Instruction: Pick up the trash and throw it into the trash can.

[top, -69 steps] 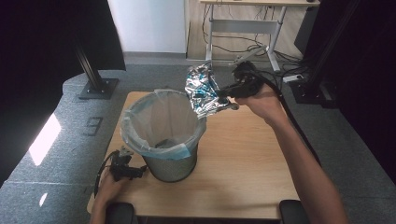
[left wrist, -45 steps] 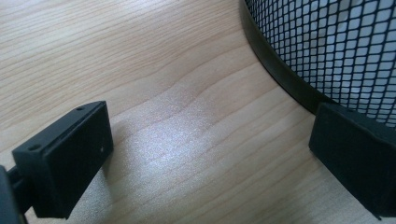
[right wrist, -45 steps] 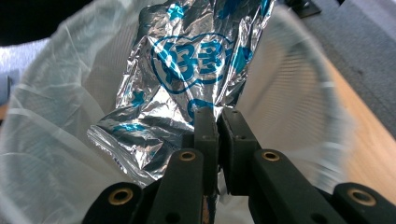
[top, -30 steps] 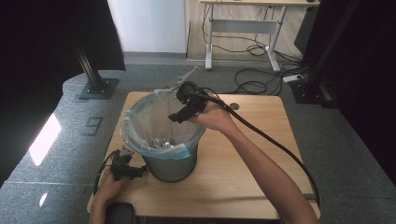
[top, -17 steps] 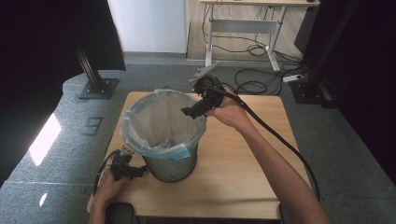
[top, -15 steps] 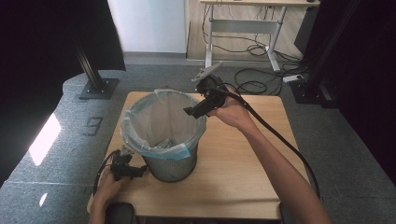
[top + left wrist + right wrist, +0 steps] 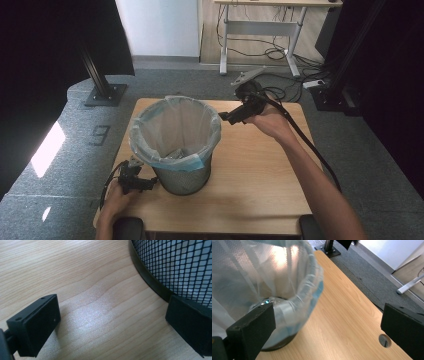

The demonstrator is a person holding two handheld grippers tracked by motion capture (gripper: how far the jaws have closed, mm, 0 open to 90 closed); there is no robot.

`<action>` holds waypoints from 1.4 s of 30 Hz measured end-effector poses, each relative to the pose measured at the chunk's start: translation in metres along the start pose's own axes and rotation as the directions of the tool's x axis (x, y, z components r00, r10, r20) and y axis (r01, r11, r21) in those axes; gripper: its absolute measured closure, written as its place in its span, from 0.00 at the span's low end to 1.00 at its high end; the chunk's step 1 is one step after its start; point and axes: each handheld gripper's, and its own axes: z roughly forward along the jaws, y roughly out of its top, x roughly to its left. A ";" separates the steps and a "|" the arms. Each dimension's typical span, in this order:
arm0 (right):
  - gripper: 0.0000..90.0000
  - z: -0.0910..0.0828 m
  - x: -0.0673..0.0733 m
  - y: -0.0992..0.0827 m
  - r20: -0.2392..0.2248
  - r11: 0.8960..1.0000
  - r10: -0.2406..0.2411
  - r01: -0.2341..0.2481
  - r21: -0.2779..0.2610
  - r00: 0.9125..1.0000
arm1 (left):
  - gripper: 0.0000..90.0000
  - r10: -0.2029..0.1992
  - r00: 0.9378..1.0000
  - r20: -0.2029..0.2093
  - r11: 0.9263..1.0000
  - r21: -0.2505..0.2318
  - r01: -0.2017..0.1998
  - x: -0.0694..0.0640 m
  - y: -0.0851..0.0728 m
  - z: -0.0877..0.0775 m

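A black mesh bin (image 7: 186, 178) with a pale blue liner (image 7: 214, 131) stands on the left half of the wooden table (image 7: 255, 175). Something crumpled and silvery (image 7: 175, 153) lies at its bottom. My right gripper (image 7: 226, 116) hovers just right of the bin's rim, pointing left. It is open; its jaws have just been opening and nothing is between them. In the right gripper view (image 7: 328, 327) the liner's rim (image 7: 312, 272) is ahead on the left. My left gripper (image 7: 145, 184) rests low on the table, open, one jaw by the mesh wall (image 7: 180, 267).
The right half of the table is bare wood with a small round hole (image 7: 384, 340). Behind the table stand a white-legged desk (image 7: 260, 30), floor cables (image 7: 272, 50) and a black stand base (image 7: 102, 93). A cable (image 7: 310, 145) trails along the right forearm.
The right hand carried a crumpled foil wad over the bin, then drew back to the right with nothing between its jaws; the wad is now inside. The left hand stayed put.
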 end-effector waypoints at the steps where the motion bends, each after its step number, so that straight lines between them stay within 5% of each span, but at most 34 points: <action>1: 0.00 -0.002 -0.002 -0.002 0.004 1.000 0.005 -0.005 -0.001 1.000 | 0.00 0.000 1.000 0.000 1.000 0.000 0.000 0.000 0.000 0.000; 20: 0.00 -0.027 -0.029 -0.041 0.073 0.999 0.046 -0.047 0.012 0.996 | 0.00 0.000 1.000 0.001 1.000 0.000 0.000 0.000 0.000 0.000; 42: 0.00 -0.052 -0.054 -0.109 0.153 0.991 0.129 -0.131 0.005 0.980 | 0.00 0.005 1.000 0.005 1.000 -0.005 -0.005 0.001 0.000 0.000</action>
